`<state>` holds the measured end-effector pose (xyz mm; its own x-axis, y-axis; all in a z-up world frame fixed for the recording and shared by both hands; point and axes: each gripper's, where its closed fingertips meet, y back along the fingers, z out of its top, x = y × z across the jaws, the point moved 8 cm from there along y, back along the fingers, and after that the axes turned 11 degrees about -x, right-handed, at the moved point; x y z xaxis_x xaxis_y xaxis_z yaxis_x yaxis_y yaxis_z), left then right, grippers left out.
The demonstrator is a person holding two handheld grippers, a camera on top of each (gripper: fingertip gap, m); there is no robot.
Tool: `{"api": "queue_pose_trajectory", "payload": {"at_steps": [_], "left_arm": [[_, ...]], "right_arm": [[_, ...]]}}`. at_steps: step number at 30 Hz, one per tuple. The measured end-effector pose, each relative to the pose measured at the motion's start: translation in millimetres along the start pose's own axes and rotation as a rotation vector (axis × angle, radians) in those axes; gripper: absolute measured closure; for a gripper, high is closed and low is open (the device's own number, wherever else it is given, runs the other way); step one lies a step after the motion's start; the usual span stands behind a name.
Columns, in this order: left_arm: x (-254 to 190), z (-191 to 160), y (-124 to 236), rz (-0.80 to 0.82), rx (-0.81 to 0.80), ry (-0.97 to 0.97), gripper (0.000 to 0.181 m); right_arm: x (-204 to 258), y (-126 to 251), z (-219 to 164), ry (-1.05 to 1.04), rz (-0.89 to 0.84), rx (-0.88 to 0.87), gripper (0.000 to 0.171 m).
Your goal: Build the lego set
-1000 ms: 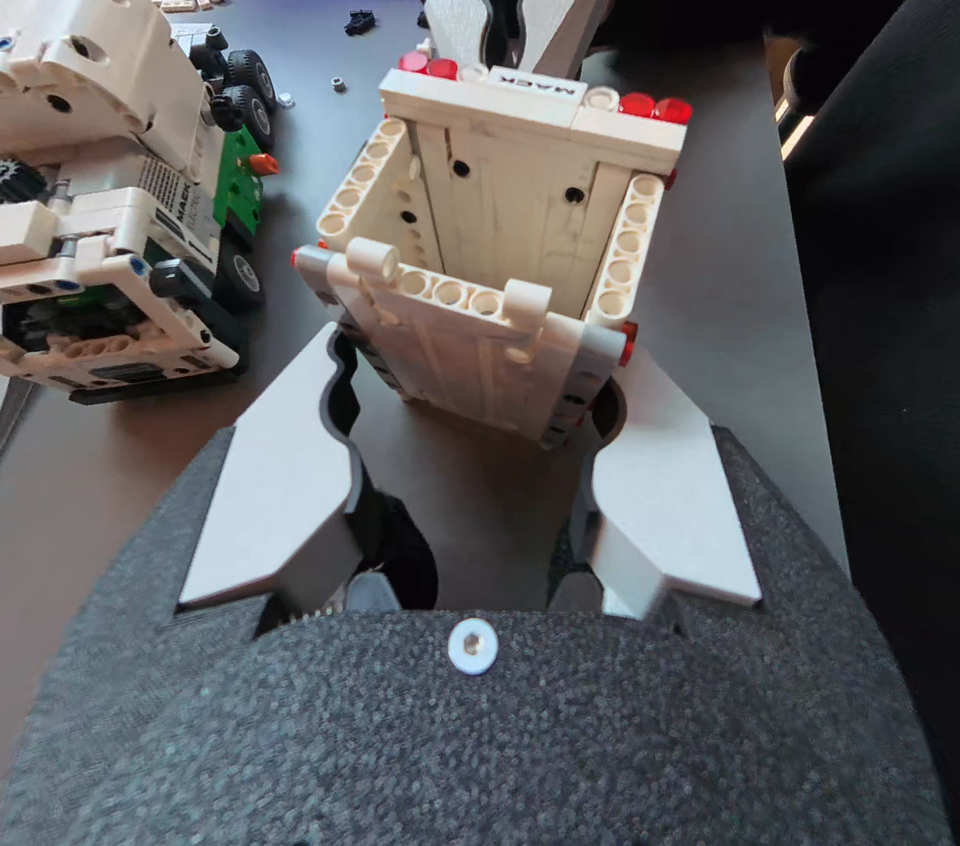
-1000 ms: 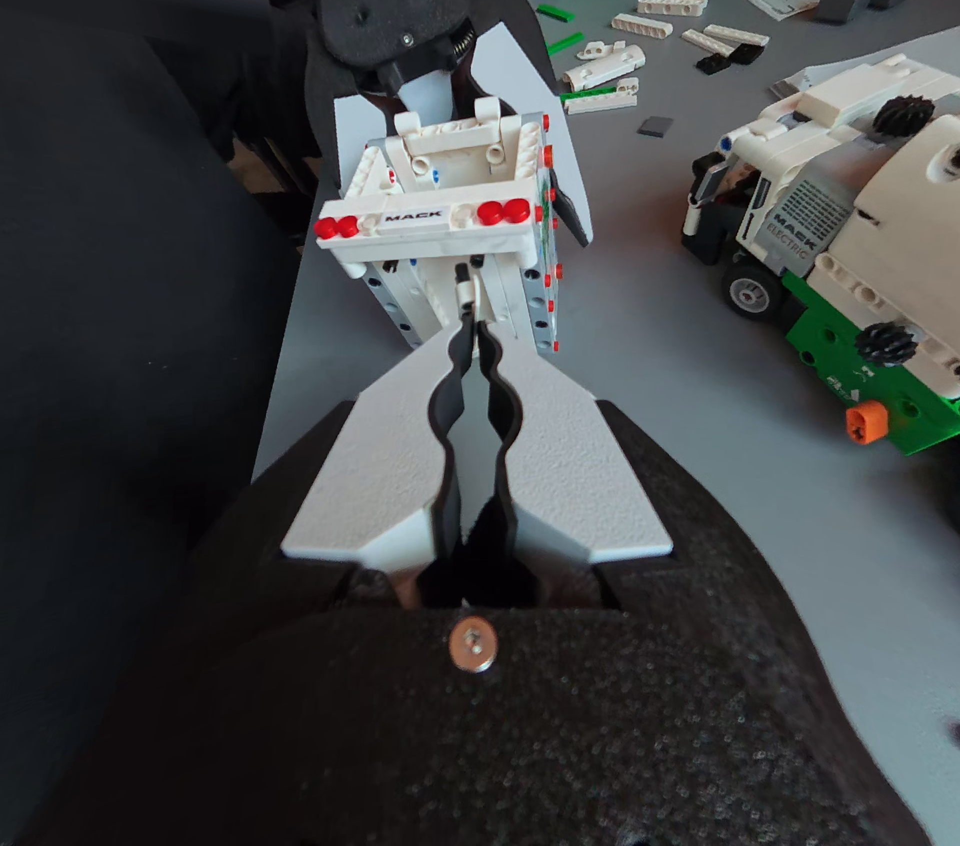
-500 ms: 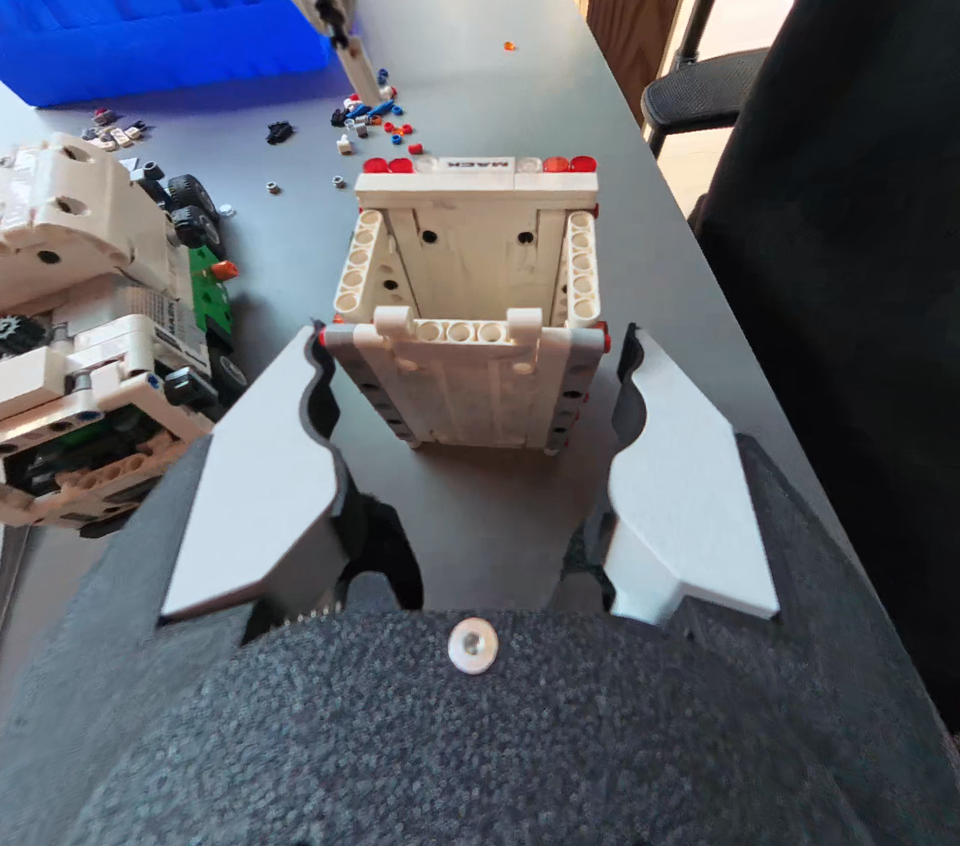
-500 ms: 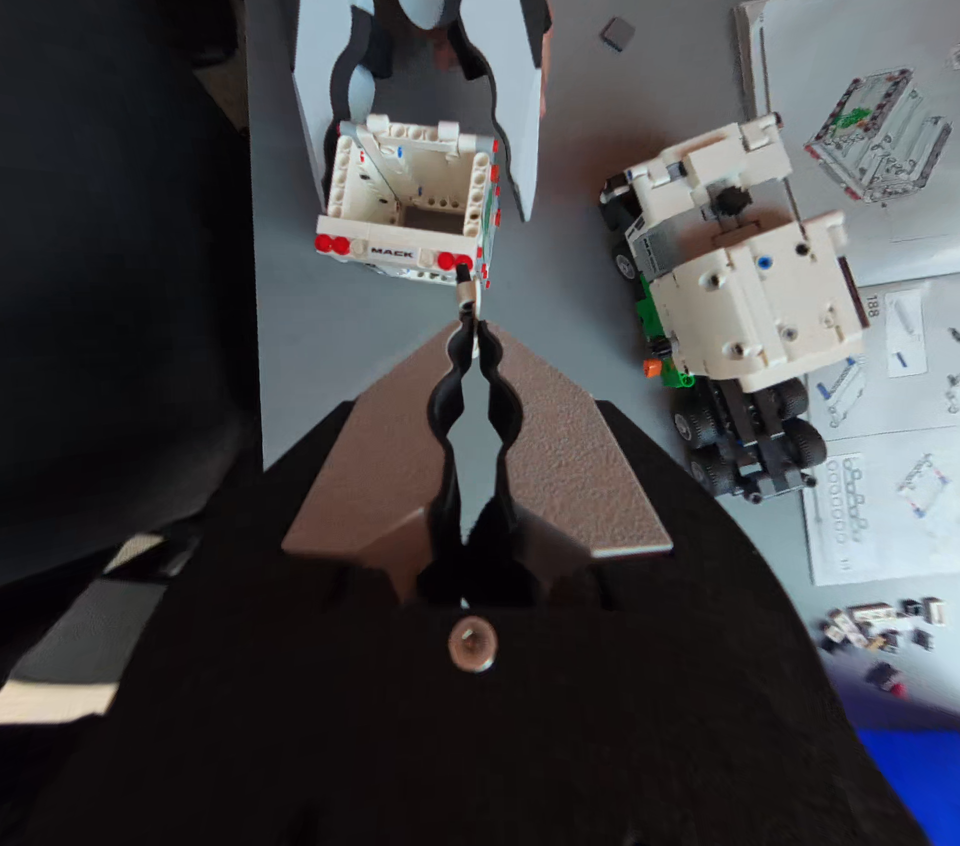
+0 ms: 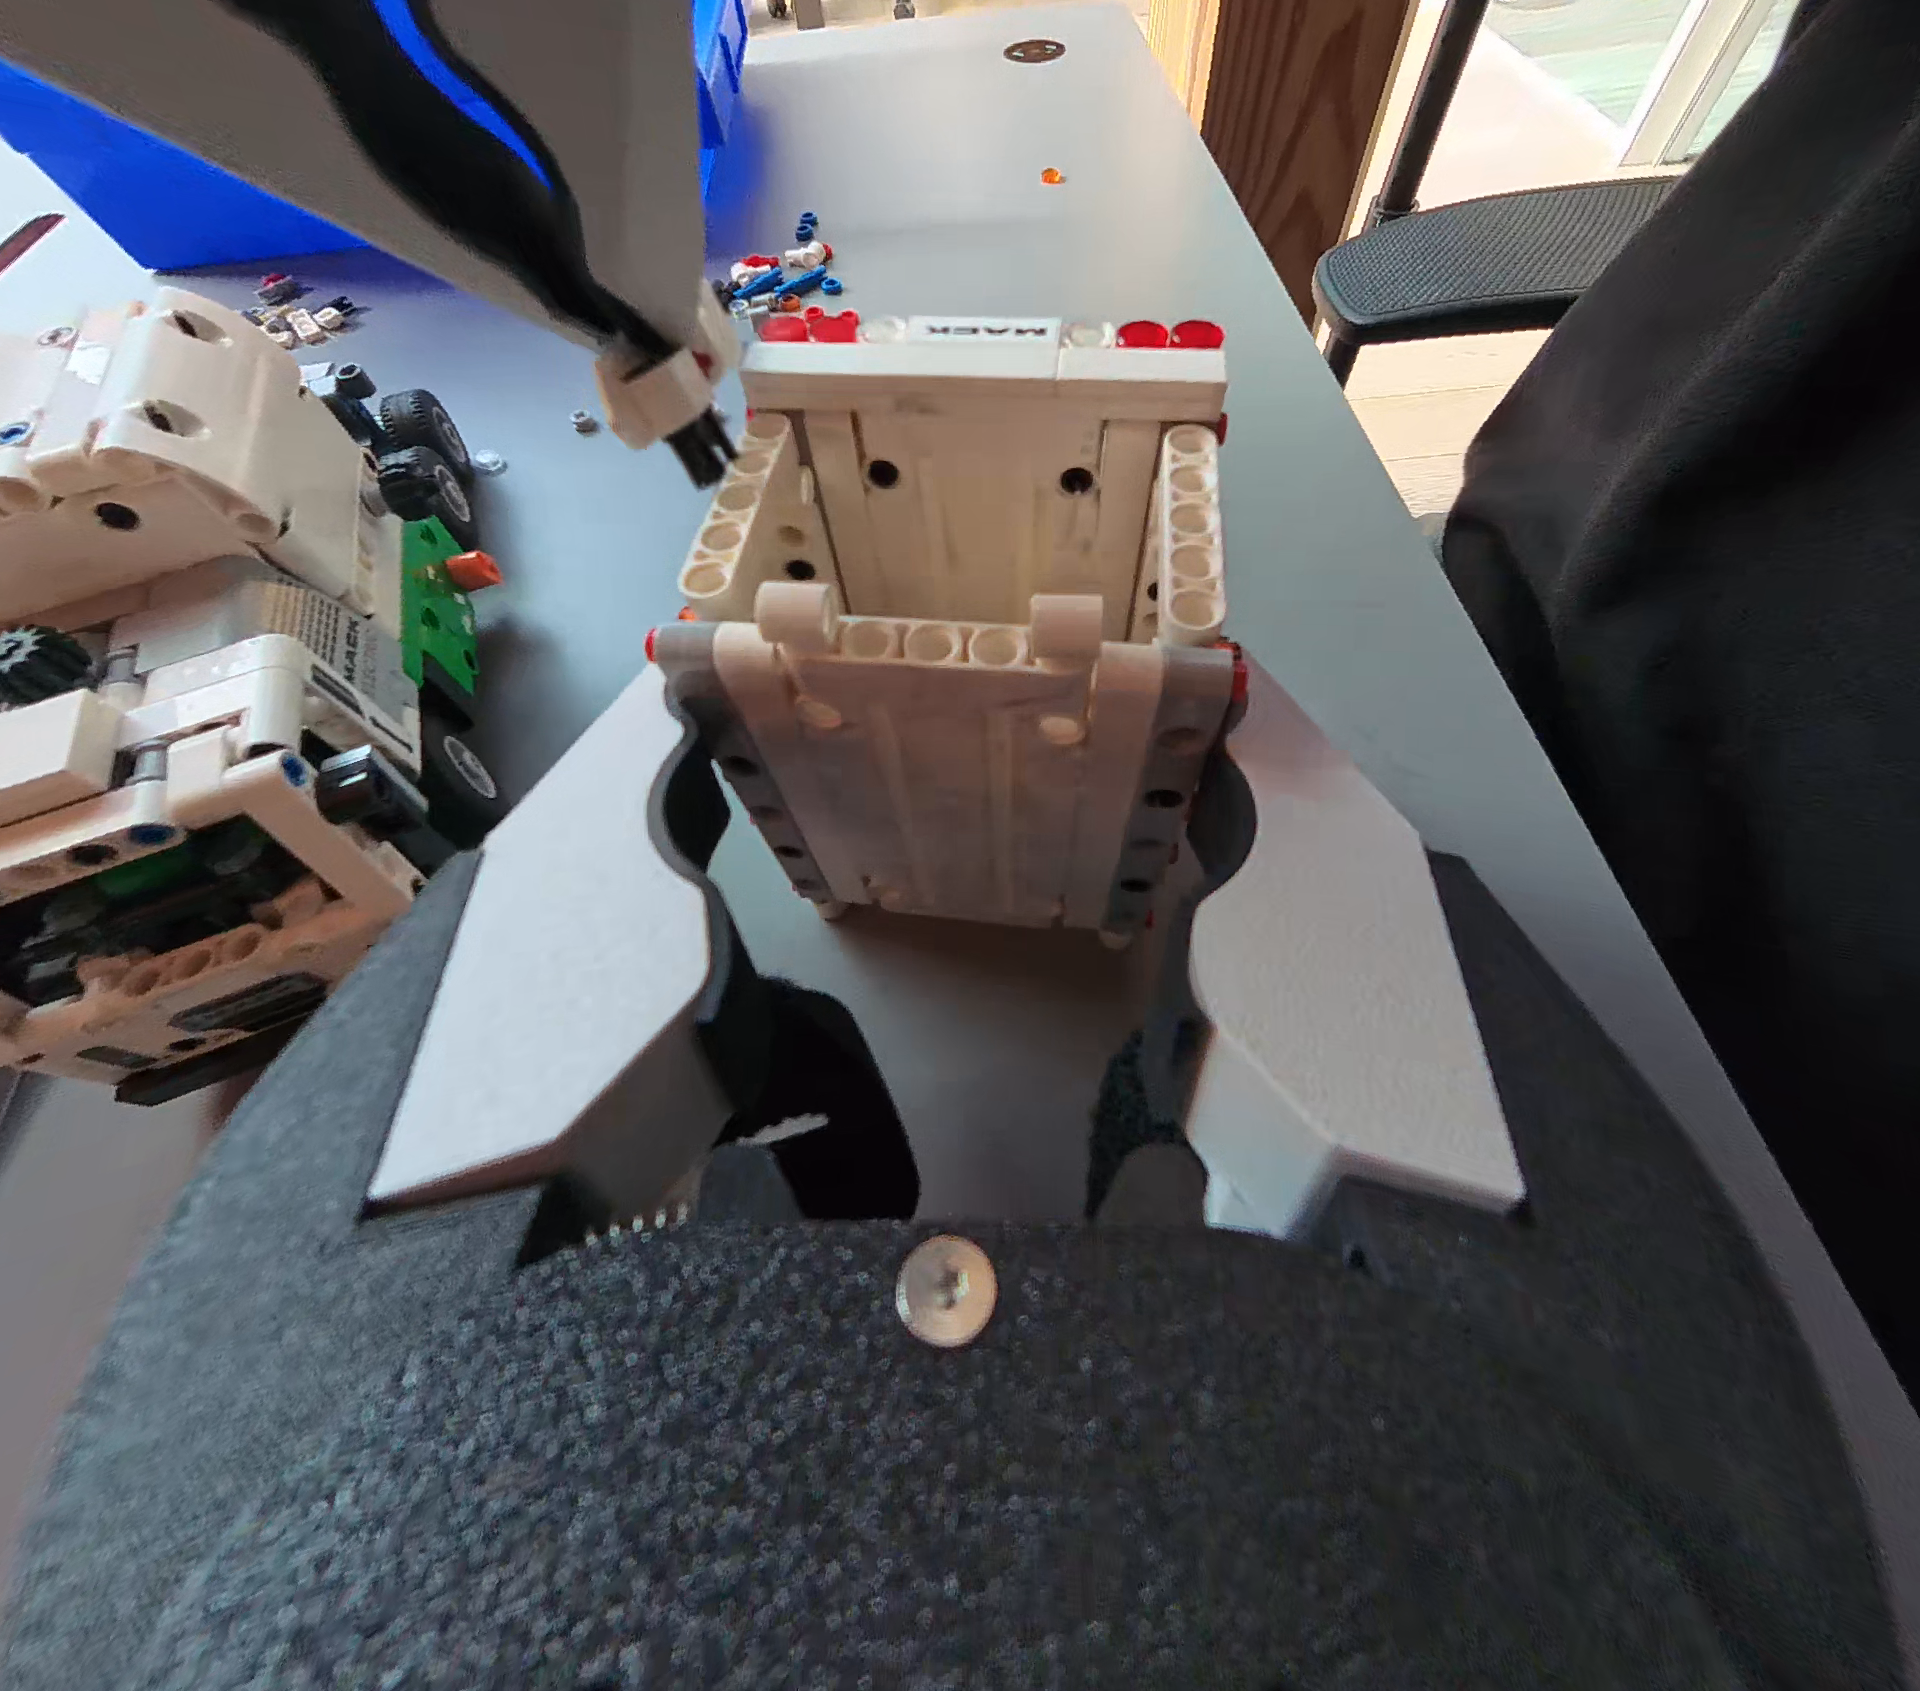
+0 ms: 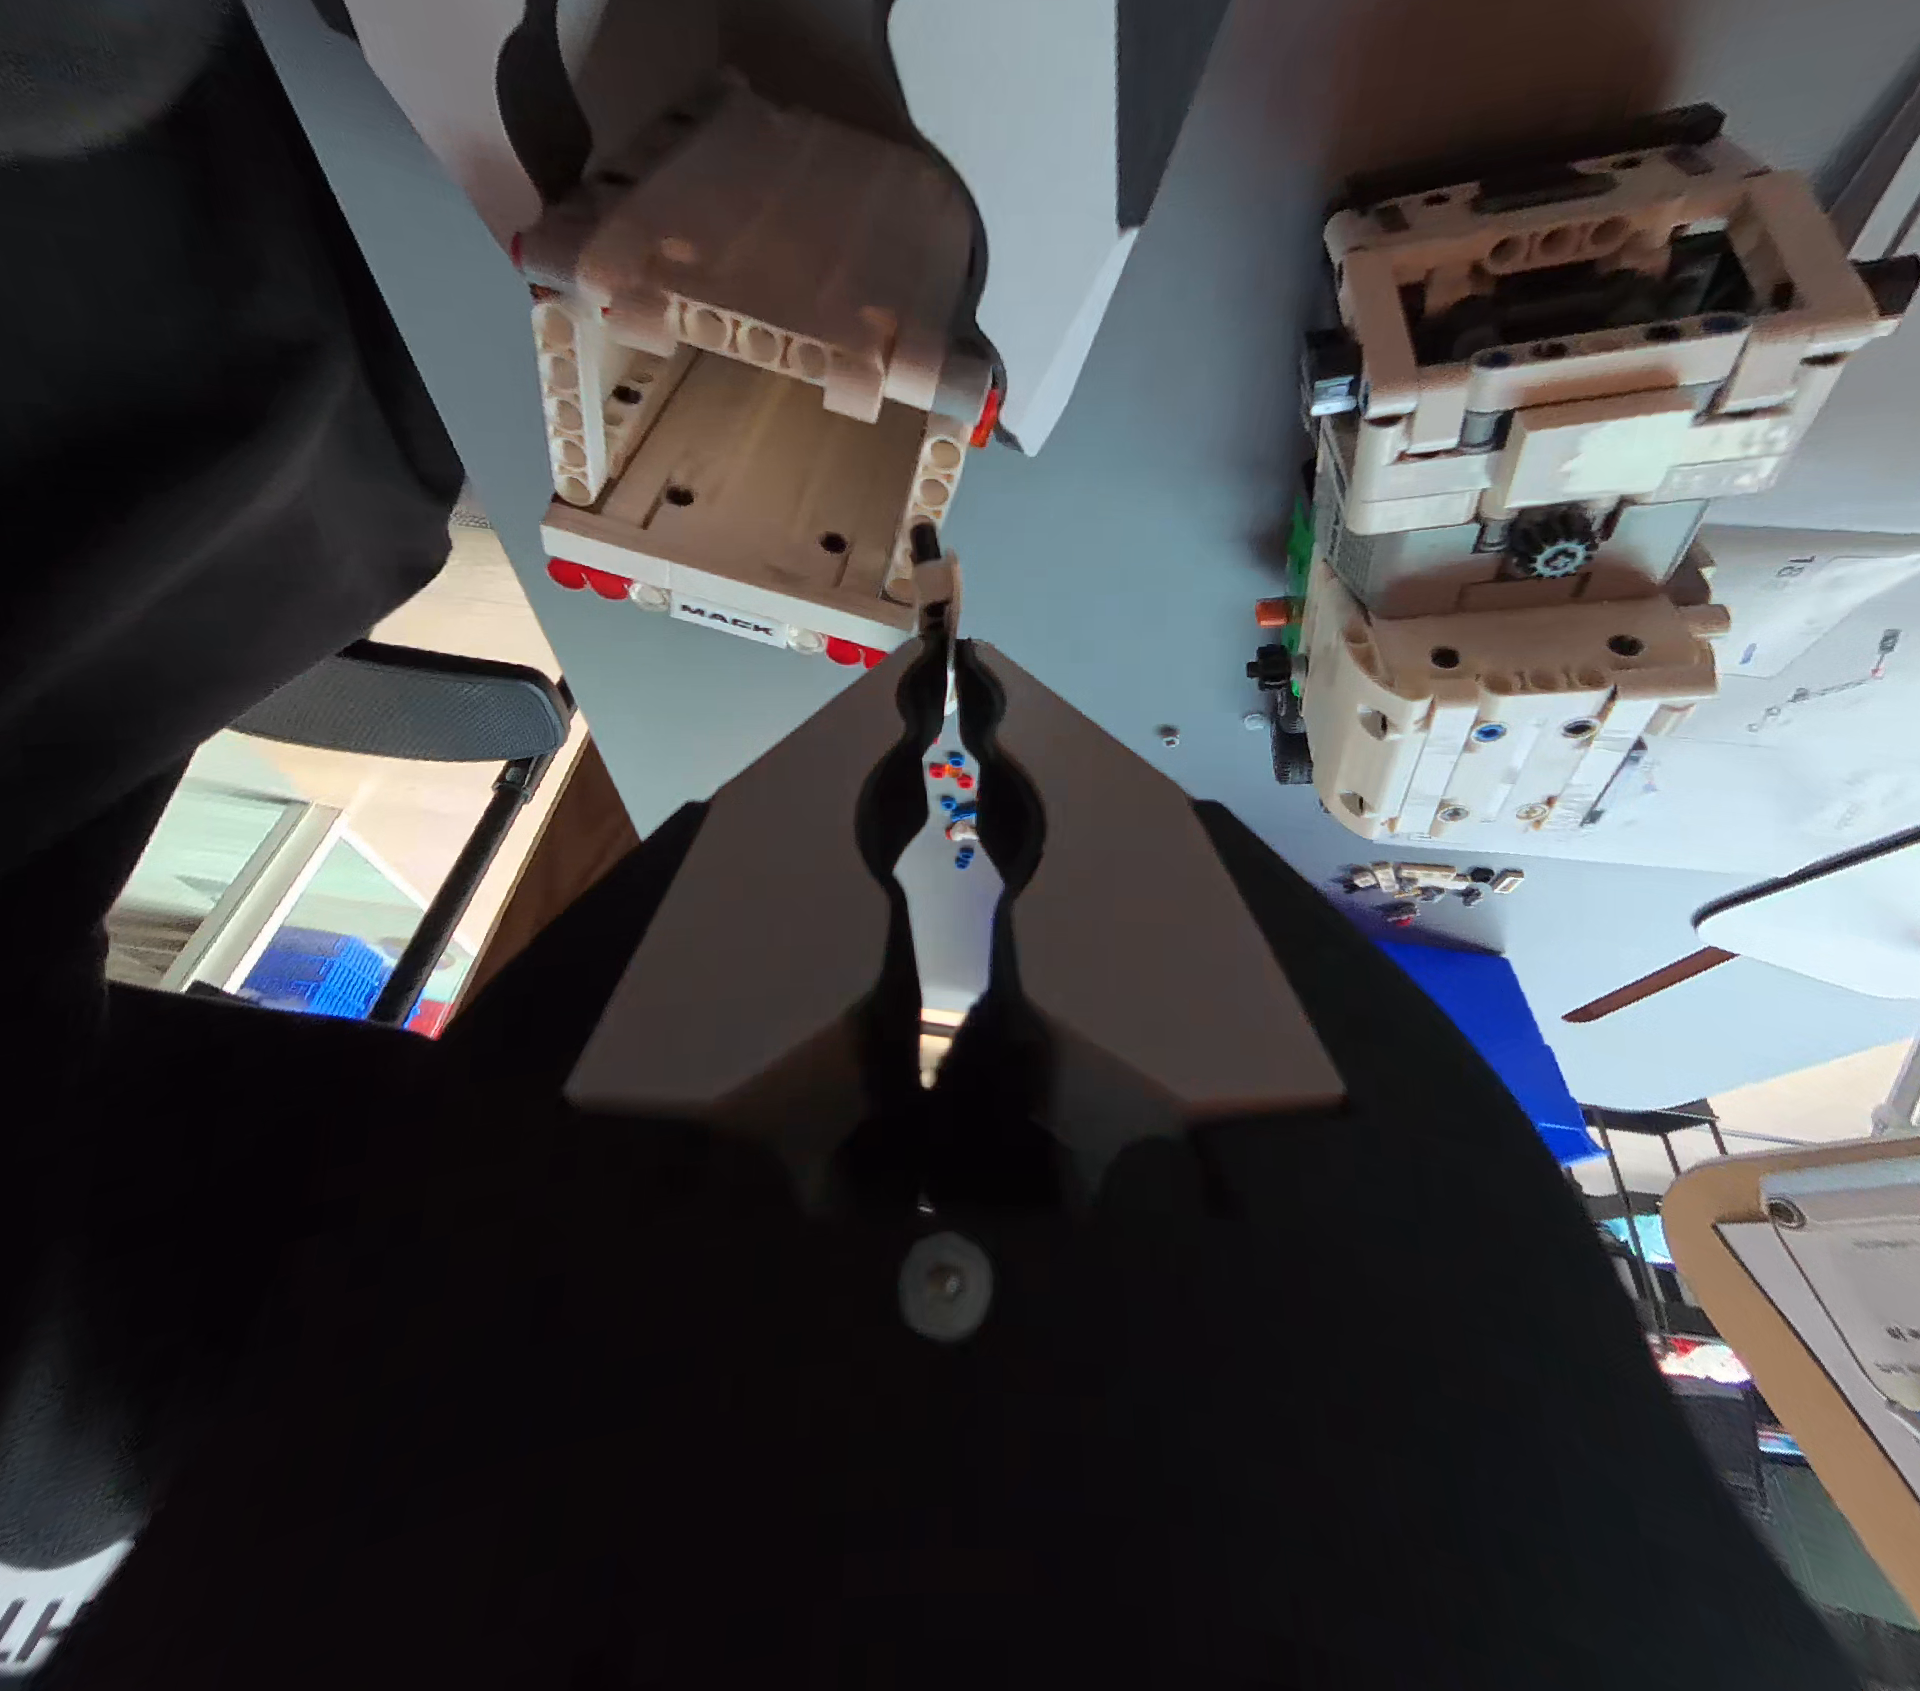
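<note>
A white lego box body [image 5: 966, 498] with red studs on its far rim stands on the grey table [image 5: 987, 187]. My left gripper [image 5: 961, 732] is shut on its lower side walls, one finger on each side. My right gripper [image 6: 940, 649] is shut on a small white piece with a black pin [image 6: 933, 576]. It comes down from the upper left in the left wrist view [image 5: 665, 363]. The pin tip [image 5: 707, 452] is at the far end of the box's left top beam. The box [image 6: 748, 436] appears upside down in the right wrist view.
A partly built white and green lego truck [image 5: 208, 602] lies left of the box, also in the right wrist view [image 6: 1507, 602]. Loose small pieces [image 5: 779, 280] and a blue bin [image 5: 156, 207] are behind. The table edge [image 5: 1351, 498] and a chair [image 5: 1455, 270] are right. My right fingertips sit around 7 cm from my left ones.
My left gripper has closed from open onto the box sides. My right gripper has swung over and turned, bringing the small piece to the box's top rim.
</note>
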<state>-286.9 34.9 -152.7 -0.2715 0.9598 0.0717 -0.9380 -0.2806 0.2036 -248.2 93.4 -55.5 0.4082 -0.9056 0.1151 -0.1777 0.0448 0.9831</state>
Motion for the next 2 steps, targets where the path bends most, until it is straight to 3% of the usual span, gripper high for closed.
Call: {"api": "queue_pose_trajectory", "payload": {"at_steps": [1, 2], "left_arm": [[0.2, 0.0, 0.1, 0.007, -0.001, -0.003, 0.092], [0.6, 0.0, 0.2, 0.015, -0.002, -0.005, 0.092]], "right_arm": [[-0.4, -0.6, 2.7, 0.007, -0.003, 0.013, 0.171], [-0.7, -0.8, 5.4, 0.004, -0.003, 0.017, 0.171]]}}
